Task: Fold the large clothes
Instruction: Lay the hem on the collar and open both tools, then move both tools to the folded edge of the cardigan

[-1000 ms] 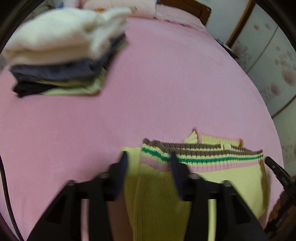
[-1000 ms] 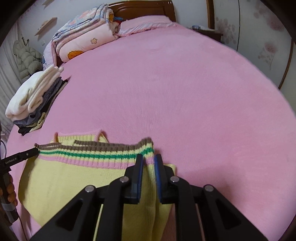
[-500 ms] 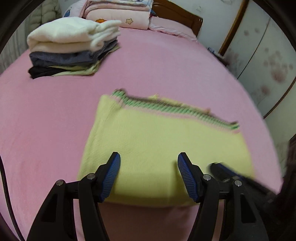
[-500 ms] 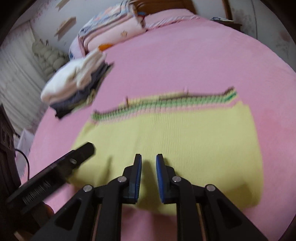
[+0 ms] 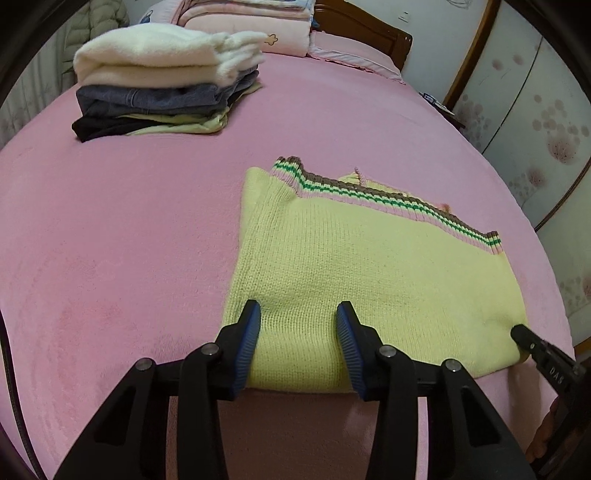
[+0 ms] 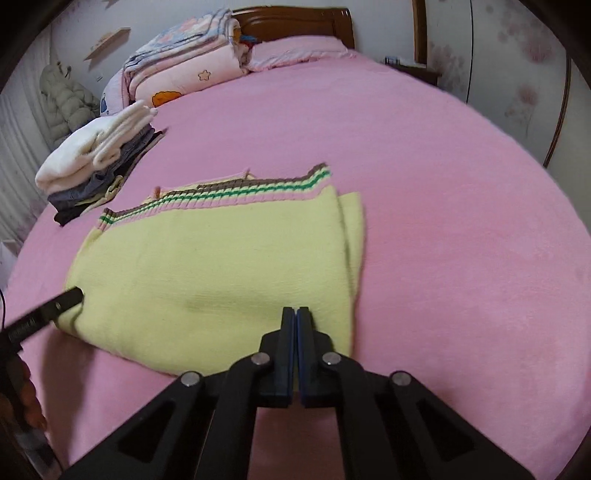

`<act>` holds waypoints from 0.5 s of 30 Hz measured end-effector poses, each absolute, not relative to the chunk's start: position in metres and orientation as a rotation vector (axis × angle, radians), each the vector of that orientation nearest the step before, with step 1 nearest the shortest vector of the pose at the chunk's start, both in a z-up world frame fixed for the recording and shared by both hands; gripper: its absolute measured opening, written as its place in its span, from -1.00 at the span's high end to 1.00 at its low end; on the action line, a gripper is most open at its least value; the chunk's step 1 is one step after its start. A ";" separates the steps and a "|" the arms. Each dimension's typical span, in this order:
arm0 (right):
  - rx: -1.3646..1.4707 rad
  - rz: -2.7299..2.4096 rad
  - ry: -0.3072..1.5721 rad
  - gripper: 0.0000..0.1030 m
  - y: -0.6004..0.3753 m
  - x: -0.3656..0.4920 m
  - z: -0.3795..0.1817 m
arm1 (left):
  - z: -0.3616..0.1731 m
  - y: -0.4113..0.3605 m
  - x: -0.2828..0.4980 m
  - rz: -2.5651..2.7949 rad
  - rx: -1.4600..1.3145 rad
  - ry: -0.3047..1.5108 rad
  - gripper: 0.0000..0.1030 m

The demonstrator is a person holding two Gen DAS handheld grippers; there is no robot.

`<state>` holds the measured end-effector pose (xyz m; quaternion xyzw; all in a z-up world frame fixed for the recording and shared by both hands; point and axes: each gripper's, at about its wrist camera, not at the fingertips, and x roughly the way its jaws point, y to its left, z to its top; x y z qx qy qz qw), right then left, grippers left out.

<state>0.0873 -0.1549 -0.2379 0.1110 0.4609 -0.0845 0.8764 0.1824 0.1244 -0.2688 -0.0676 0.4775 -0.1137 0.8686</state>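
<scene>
Bedroom; a wide bed under a pink fleece cover [image 5: 155,229] filled both views, with a dark wooden headboard [image 6: 295,22] at the far end and pale floral-patterned wardrobe doors [image 5: 546,122] along the right wall. Folded pink quilts [image 6: 184,70] were stacked against the headboard.

The folded pale-yellow knitted sweater [image 5: 369,273] lay flat on the cover, near the foot of the bed. Its ribbed hem with green, pink and brown stripes [image 5: 388,199] ran along the far edge, with layers of the knit showing beyond it. In the right wrist view a second folded layer showed along the sweater's right edge.

A stack of folded clothes [image 5: 162,85] sat far left on the bed, well apart from the sweater: thick cream knit on top, grey-blue beneath, then black and light green at the bottom.

Left tool [image 5: 298,332]: released, blue-padded fingers spread wide over the near left part of the sweater, nothing between them.

Right tool [image 6: 296,321]: clenched, pads pressed together over the sweater's near right corner. Whether any knit was pinched between the pads could not be told. Its black tip appeared at the right edge of the left wrist view, beside the sweater's near right corner.
</scene>
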 end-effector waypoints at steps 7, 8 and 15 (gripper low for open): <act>0.241 -0.191 0.972 1.00 -0.156 0.089 -0.241 | -0.272 0.120 0.185 -0.235 -0.131 1.005 0.17; 0.251 -0.190 0.975 1.00 -0.155 0.091 -0.239 | -0.270 0.120 0.186 -0.235 -0.136 1.011 0.17; 0.308 -0.158 0.954 0.92 -0.155 0.089 -0.196 | -0.226 0.119 0.181 -0.220 -0.173 1.048 -0.20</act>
